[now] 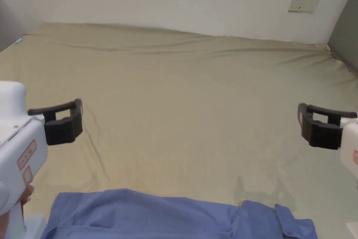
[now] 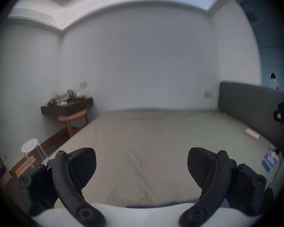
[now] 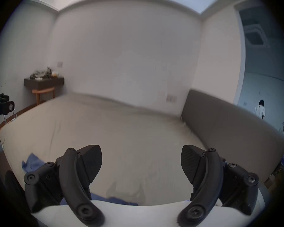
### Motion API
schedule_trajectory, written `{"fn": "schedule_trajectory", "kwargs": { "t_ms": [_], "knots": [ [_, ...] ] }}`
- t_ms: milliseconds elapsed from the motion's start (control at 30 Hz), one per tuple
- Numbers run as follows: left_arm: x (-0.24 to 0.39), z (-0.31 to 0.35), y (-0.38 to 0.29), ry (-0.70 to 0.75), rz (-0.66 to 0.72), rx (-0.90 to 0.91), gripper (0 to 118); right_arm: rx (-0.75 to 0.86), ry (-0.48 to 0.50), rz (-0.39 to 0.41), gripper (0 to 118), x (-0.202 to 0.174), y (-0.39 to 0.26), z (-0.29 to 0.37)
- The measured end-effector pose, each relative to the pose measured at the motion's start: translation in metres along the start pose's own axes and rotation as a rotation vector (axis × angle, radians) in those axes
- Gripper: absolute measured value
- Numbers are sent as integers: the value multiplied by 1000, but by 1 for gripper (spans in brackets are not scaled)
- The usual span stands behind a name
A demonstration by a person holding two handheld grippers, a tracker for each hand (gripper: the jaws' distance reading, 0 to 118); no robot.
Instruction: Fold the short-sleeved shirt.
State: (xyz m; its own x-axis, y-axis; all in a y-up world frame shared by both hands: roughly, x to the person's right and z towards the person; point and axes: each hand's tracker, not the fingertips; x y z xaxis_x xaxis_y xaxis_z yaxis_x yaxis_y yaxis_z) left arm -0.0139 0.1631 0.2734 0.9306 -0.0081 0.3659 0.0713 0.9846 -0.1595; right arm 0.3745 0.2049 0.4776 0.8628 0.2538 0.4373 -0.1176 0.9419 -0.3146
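The blue short-sleeved shirt (image 1: 167, 215) is lying spread on the near edge of the bed (image 1: 195, 110), its collar end toward the right. Well beyond the shirt, above the bare beige sheet, the left gripper (image 1: 77, 117) is being held off the shirt's left end, jaws spread wide and empty. The right gripper (image 1: 302, 120) is being held off the shirt's right end, likewise gaping and gripping nothing. Past the bed, a grey headboard (image 3: 228, 125) is being seen.

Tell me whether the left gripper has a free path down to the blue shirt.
Probably yes. The left gripper hangs open above the bed, the shirt lies flat nearer the person, and nothing sits between them.
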Motion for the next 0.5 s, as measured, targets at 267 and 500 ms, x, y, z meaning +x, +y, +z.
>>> {"fn": "schedule_trajectory", "kwargs": {
  "t_ms": [267, 500],
  "knots": [
    [62, 23, 10, 6, -110, 154, 14, 120, 61, 83, 36, -82, -4, 24],
    [85, 35, 4, 15, -128, 205, 0, 129, 81, 61, 2, -90, -10, 21]
  ]
}}
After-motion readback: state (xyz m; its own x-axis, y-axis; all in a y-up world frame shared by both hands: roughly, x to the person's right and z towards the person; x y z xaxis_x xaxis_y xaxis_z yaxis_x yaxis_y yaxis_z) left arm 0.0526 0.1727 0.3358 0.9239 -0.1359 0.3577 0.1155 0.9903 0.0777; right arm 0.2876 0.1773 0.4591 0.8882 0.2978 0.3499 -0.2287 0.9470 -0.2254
